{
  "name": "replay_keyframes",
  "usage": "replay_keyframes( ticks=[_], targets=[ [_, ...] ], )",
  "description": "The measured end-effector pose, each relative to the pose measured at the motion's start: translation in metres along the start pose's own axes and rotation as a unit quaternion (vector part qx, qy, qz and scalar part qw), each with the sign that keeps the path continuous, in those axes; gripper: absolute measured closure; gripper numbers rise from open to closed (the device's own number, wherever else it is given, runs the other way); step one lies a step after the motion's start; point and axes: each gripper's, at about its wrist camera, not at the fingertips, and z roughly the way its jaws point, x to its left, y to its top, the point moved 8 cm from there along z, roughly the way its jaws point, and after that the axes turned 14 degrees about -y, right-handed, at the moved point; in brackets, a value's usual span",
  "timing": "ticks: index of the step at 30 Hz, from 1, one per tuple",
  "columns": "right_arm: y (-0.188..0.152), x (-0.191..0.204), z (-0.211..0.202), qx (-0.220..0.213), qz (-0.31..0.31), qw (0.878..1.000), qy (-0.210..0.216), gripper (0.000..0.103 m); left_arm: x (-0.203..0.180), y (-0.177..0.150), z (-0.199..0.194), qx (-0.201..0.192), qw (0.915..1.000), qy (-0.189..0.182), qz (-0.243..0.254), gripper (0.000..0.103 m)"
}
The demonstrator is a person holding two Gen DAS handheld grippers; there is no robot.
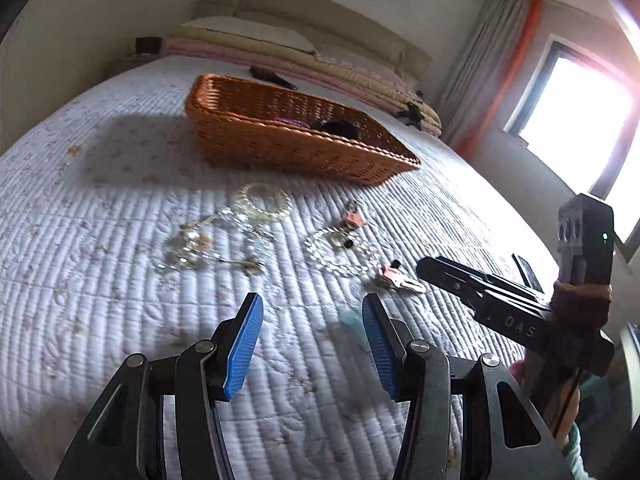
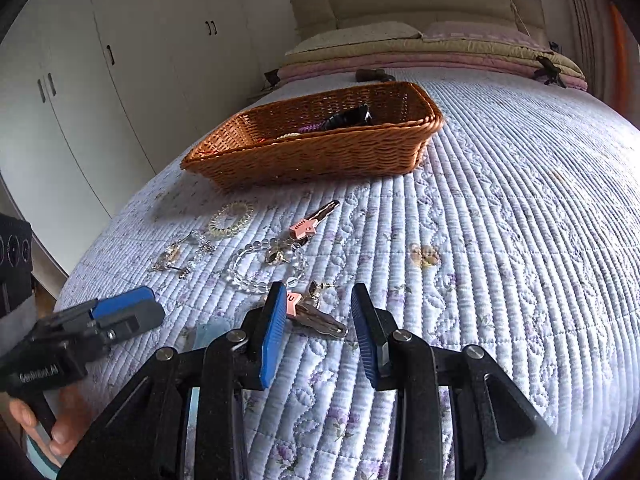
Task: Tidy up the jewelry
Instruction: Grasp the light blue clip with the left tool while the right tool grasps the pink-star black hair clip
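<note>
Jewelry lies scattered on the quilted bed: a pale bead bracelet, a clear bead bracelet, silver chain pieces, a pink-headed key and a nearer pink-headed key. A wicker basket behind them holds dark and purple items. My left gripper is open and empty, short of the jewelry; it also shows in the right wrist view. My right gripper is open, its jaws on either side of the nearer key; it shows in the left wrist view.
Pillows and folded bedding lie at the head of the bed. White wardrobe doors stand to the left, a bright window to the right. A dark flat object lies near the bed's right edge.
</note>
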Motion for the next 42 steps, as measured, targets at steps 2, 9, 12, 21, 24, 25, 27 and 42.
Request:
replay_keyframes(
  ticks=[2, 9, 12, 21, 24, 25, 27, 42],
  targets=[
    [0.001, -0.005, 0.002, 0.004, 0.012, 1.000, 0.003, 0.066, -0.013, -0.007, 0.014, 0.016, 0.9998, -0.001, 0.010, 0.050],
    [-0.003, -0.004, 0.009, 0.034, 0.011, 0.999, 0.017, 0.066, -0.034, -0.022, 0.037, 0.038, 0.9971, 0.045, 0.049, 0.049],
    [-0.005, 0.001, 0.011, 0.041, 0.006, 0.999, 0.030, 0.066, -0.033, -0.025, 0.035, 0.043, 0.9956, 0.058, 0.059, 0.050],
    [-0.022, 0.021, 0.001, 0.068, -0.014, 0.993, 0.100, 0.066, -0.006, -0.020, 0.012, 0.043, 0.9935, 0.093, 0.050, 0.052],
    [-0.025, 0.026, -0.004, 0.057, -0.034, 0.994, 0.089, 0.066, 0.003, -0.016, 0.001, 0.036, 0.9941, 0.092, 0.044, 0.053],
    [-0.025, 0.026, -0.003, 0.055, -0.036, 0.994, 0.082, 0.066, 0.003, -0.016, -0.002, 0.035, 0.9952, 0.082, 0.041, 0.053],
    [-0.025, 0.027, 0.002, 0.052, -0.044, 0.996, 0.057, 0.066, -0.001, -0.018, -0.005, 0.035, 0.9975, 0.050, 0.034, 0.053],
    [-0.013, 0.024, 0.015, 0.047, -0.047, 0.997, -0.031, 0.085, -0.017, -0.026, 0.015, 0.057, 0.9924, 0.052, 0.096, 0.075]
  ],
)
